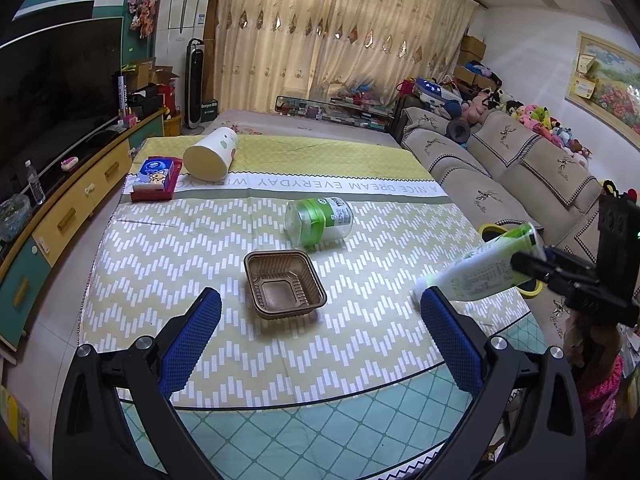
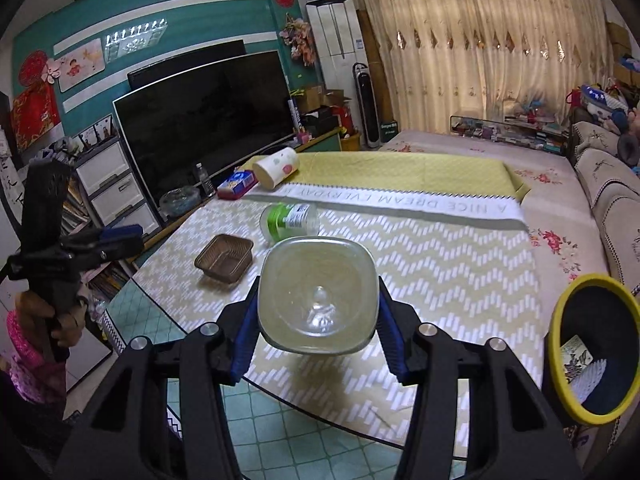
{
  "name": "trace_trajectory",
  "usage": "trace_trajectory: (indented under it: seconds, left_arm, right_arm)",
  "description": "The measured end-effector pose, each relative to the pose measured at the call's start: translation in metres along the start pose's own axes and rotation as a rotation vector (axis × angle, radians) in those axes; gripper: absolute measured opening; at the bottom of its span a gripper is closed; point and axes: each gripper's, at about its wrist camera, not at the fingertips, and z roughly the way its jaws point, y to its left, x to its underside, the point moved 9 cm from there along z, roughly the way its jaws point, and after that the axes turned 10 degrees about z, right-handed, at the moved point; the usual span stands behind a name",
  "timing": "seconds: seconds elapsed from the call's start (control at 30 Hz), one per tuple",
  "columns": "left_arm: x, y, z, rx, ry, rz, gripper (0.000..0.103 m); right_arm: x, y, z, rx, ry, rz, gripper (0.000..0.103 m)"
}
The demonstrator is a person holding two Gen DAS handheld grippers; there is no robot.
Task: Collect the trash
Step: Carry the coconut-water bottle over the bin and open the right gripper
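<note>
My right gripper (image 2: 318,304) is shut on a clear plastic bottle (image 2: 316,292) with a green and white label, held above the table's near right part; the held bottle (image 1: 480,268) also shows in the left wrist view. My left gripper (image 1: 320,320) is open and empty above the near table, just short of a brown plastic tray (image 1: 284,288). A second clear bottle with a green label (image 1: 318,220) lies on its side behind the tray. A yellow-rimmed dark bin (image 2: 592,348) stands right of the table with a wrapper inside.
A cream paper cup (image 1: 211,153) lies on its side at the far left, next to a red and blue tissue pack (image 1: 154,178). A sofa (image 1: 520,168) runs along the right. A TV cabinet (image 1: 60,216) lines the left.
</note>
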Motion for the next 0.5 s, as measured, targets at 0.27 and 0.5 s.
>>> trace_trajectory:
  seconds: [0.27, 0.5]
  left_arm:
    - [-0.001, -0.005, 0.006, 0.007, 0.011, 0.012, 0.098]
    - [-0.004, -0.011, 0.011, 0.010, 0.017, 0.025, 0.098]
  right_arm:
    - [-0.007, -0.017, -0.009, 0.020, -0.016, 0.054, 0.049]
    - [-0.013, -0.025, -0.018, 0.021, -0.029, 0.091, 0.049]
